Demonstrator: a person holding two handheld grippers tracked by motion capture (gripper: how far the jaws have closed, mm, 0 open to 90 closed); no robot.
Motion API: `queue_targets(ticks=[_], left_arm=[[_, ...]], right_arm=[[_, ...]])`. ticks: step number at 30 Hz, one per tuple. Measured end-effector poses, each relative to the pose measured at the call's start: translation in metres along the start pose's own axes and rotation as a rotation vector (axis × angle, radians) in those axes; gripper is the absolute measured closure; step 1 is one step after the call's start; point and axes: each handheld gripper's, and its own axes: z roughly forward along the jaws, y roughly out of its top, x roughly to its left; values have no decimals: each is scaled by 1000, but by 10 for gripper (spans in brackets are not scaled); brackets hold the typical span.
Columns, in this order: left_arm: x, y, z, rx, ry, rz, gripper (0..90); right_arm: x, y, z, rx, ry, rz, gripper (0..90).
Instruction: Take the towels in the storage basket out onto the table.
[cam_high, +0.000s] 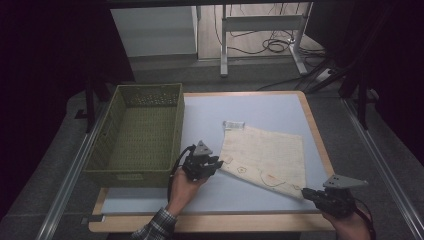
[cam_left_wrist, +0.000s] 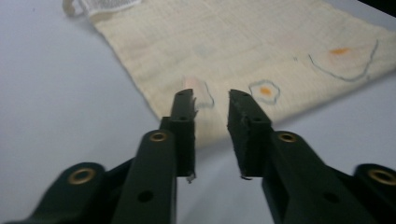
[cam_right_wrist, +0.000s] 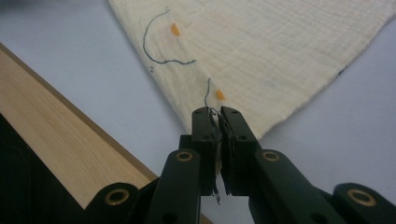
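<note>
A cream cloth (cam_high: 265, 155) printed with small fried-egg outlines lies flat on the pale blue table top (cam_high: 240, 107). My left gripper (cam_high: 218, 164) sits at the cloth's near left corner. In the left gripper view its jaws (cam_left_wrist: 211, 95) stand apart, with the cloth (cam_left_wrist: 243, 42) corner lying under the gap and no pad pressing on it. My right gripper (cam_high: 305, 192) is at the near right corner. In the right gripper view its jaws (cam_right_wrist: 217, 112) are closed together over the tip of the cloth (cam_right_wrist: 280, 46), which is hidden between them.
An empty green woven basket (cam_high: 135, 177) stands on the table's left side, close to my left hand. A white label (cam_high: 234, 125) sticks out at the cloth's far left corner. The wooden table edge (cam_right_wrist: 70, 135) runs near my right gripper.
</note>
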Motion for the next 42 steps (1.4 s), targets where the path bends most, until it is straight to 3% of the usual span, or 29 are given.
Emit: queue_targets(ticks=[4, 5, 6, 7, 8, 11, 12, 13, 17, 20, 25, 30, 31, 33, 38, 42], left_arm=[[1, 16, 27, 57, 11, 11, 683], [1, 16, 27, 57, 11, 11, 661], [2, 19, 40, 100, 46, 18, 642], [2, 19, 40, 100, 46, 18, 633], [4, 17, 51, 141, 58, 16, 629], [3, 10, 56, 161, 44, 26, 744], [1, 9, 55, 152, 39, 40, 835], [-1, 8, 52, 126, 38, 45, 859], [-7, 10, 32, 43, 24, 55, 878], [-12, 11, 16, 10, 7, 59, 876], [-22, 0, 0, -1, -2, 79, 868], [-26, -30, -10, -4, 5, 67, 854], [-26, -30, -10, -4, 5, 67, 855], [-23, -44, -13, 13, 3, 41, 849], [-21, -61, -22, -12, 11, 16, 714], [-19, -56, -29, -48, 25, -8, 640]], right_arm=[[-2, -1, 5, 8, 8, 3, 842], [-2, -1, 5, 8, 8, 3, 842], [-3, -1, 7, 11, 9, 7, 842], [-3, -1, 7, 11, 9, 7, 842], [-3, -2, 8, 7, 11, 5, 842], [-2, -3, 9, 3, 10, -1, 843], [-1, -4, 10, 4, 10, 0, 846], [-1, -4, 10, 5, 9, 0, 847], [-3, -5, 11, 3, 9, 13, 850], [-2, -2, 10, -5, 13, 12, 850], [3, 2, 6, -17, 15, -9, 848], [10, -5, 4, -4, 16, -22, 841], [10, -5, 4, -4, 16, -22, 841], [11, -12, 1, -2, 12, -18, 832], [10, -25, -7, -4, 23, 5, 795], [6, -27, -15, -28, 11, 17, 762]])
